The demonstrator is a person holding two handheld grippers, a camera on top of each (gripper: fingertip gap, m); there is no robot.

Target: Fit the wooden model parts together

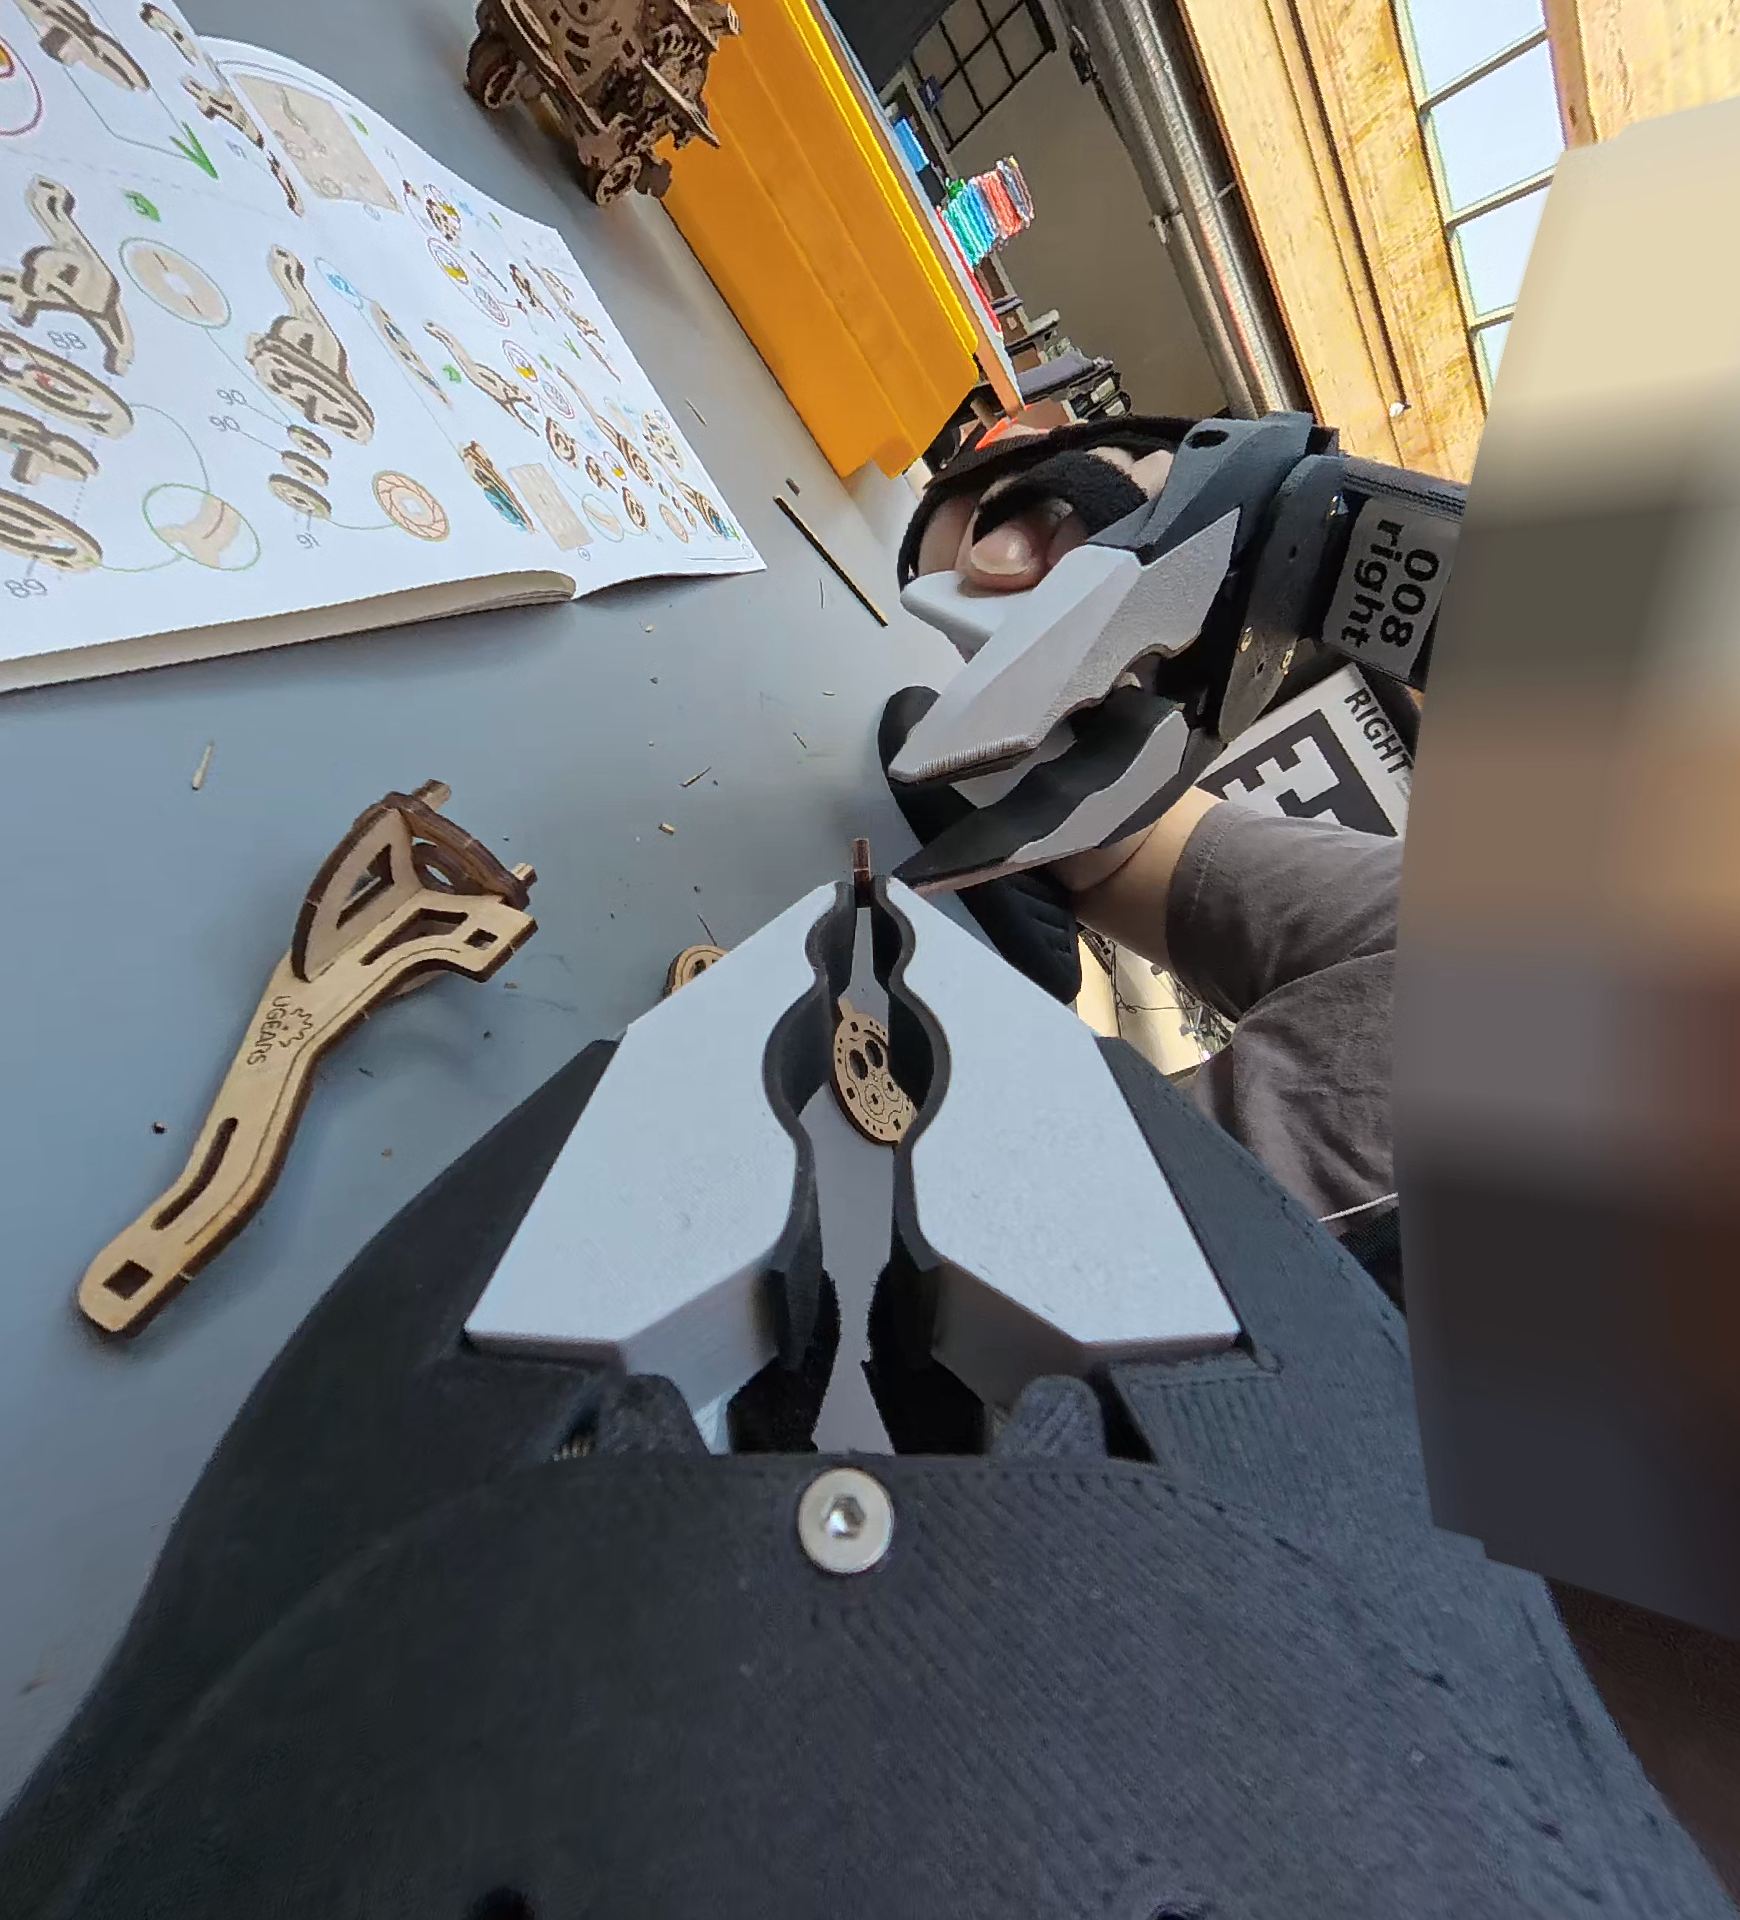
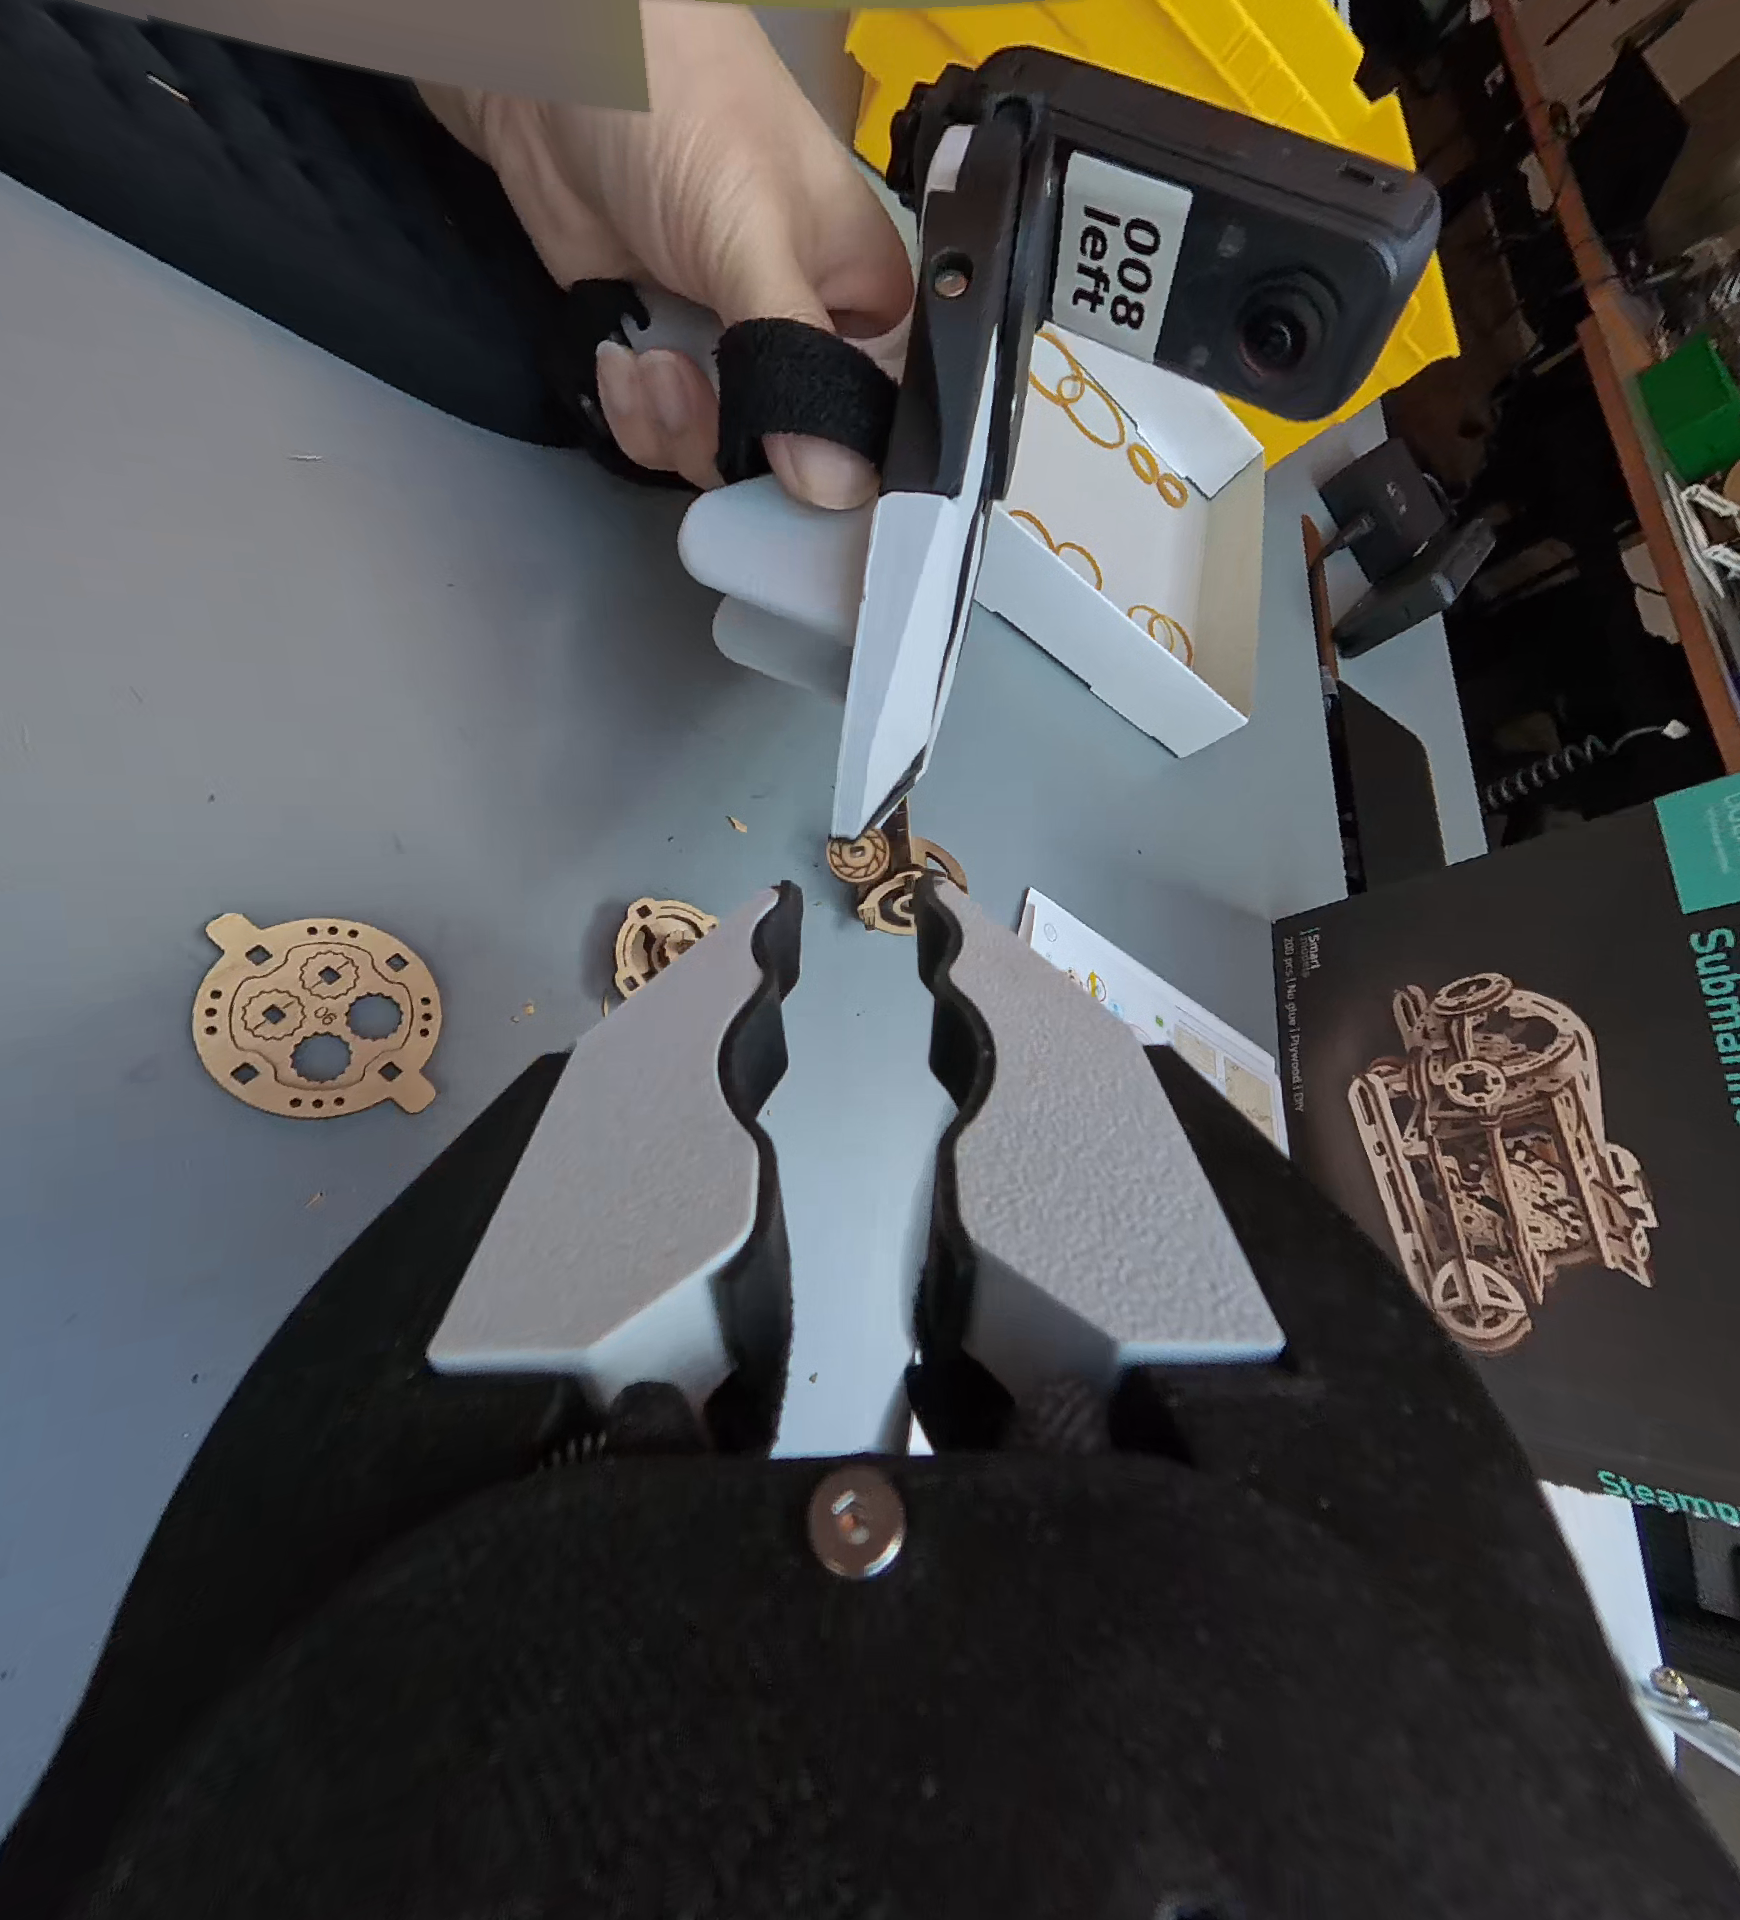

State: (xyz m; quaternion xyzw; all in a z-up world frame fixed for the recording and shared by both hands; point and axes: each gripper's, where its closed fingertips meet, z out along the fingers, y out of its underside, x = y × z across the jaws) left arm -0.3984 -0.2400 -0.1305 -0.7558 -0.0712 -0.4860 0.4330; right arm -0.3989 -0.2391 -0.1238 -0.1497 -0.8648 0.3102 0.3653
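Observation:
My left gripper (image 1: 861,883) is shut on a thin dark wooden part (image 1: 859,864) that sticks up just past its tips. In the right wrist view the left gripper (image 2: 871,826) points down at the grey table (image 2: 222,623), with a small round wooden disc (image 2: 858,854) at its tip. My right gripper (image 2: 855,914) is open with nothing between its pads. It hovers just in front of the left tips, and in the left wrist view it (image 1: 949,821) is close to their right. A small ring-shaped wooden piece (image 2: 892,902) lies by my right finger.
A wooden arm assembly (image 1: 326,1018) and an open instruction booklet (image 1: 274,364) lie to the left. A perforated round plate (image 2: 317,1013) and a small round assembly (image 2: 658,940) lie on the table. A white box of rubber bands (image 2: 1126,561), yellow bins (image 1: 824,270) and the kit box (image 2: 1572,1143) stand around. The tips of both grippers are at nearly the same place. The perforated round plate (image 2: 317,1013) is about 10 centimetres from my right fingertips.

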